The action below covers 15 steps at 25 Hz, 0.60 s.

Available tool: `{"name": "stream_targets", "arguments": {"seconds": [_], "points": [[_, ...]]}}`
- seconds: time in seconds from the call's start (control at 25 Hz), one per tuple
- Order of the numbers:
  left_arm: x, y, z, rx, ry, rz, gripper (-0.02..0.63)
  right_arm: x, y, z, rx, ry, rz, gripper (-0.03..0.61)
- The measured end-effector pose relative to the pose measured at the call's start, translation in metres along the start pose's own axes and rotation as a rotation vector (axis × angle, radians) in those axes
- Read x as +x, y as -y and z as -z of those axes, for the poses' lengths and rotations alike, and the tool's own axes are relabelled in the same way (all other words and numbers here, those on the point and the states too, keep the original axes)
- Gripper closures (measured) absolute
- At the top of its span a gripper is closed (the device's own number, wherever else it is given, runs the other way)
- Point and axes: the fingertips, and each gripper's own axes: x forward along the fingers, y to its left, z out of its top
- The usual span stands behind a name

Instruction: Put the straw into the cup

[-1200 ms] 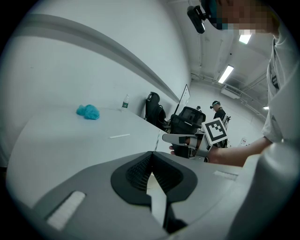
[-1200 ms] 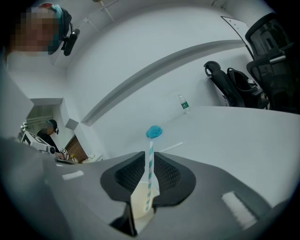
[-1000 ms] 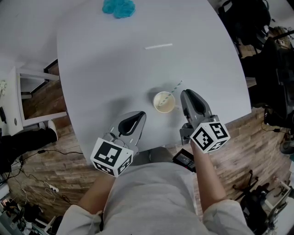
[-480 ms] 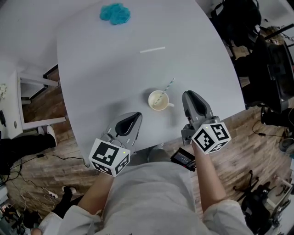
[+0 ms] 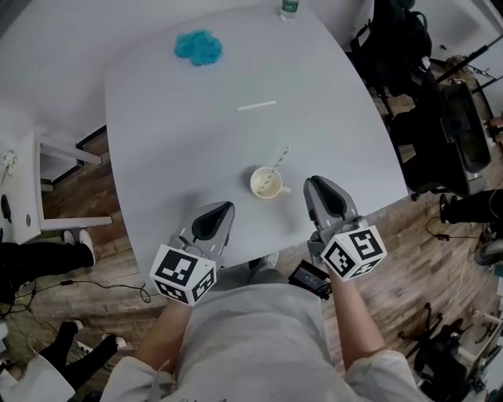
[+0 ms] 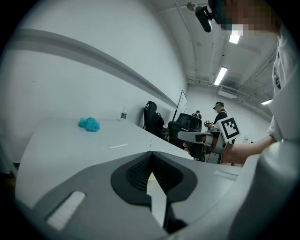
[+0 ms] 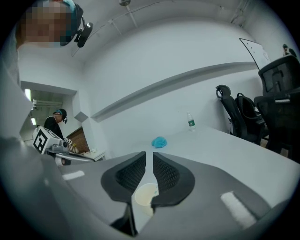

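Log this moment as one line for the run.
straw standing in cup | left gripper shut, empty | right gripper jaws a slit apart, empty | both clear of cup

On grey round table, near front edge: white paper cup, with striped paper straw in it, leaning back-right. Behind cup, well apart: white flat straw. Farther back-left: teal crumpled cloth. At far edge: clear plastic bottle. Front-left of cup: left gripper. Just right of cup: right gripper. Right of table: black office chairs.
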Motion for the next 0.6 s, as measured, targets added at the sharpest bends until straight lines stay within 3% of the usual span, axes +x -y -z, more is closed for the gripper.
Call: {"name": "stream_targets", "arguments": {"seconds": [0.32, 0.6], "points": [[-0.013, 0.009, -0.014, 0.017, 0.041, 0.004, 0.595, -0.026, -0.029, -0.016, -0.063, 0.012, -0.026, 0.571], [-0.022, 0.018, -0.025, 0.044, 0.057, 0.015, 0.595, -0.047, -0.057, -0.003, -0.125, -0.065, -0.070, 0.571]]}}
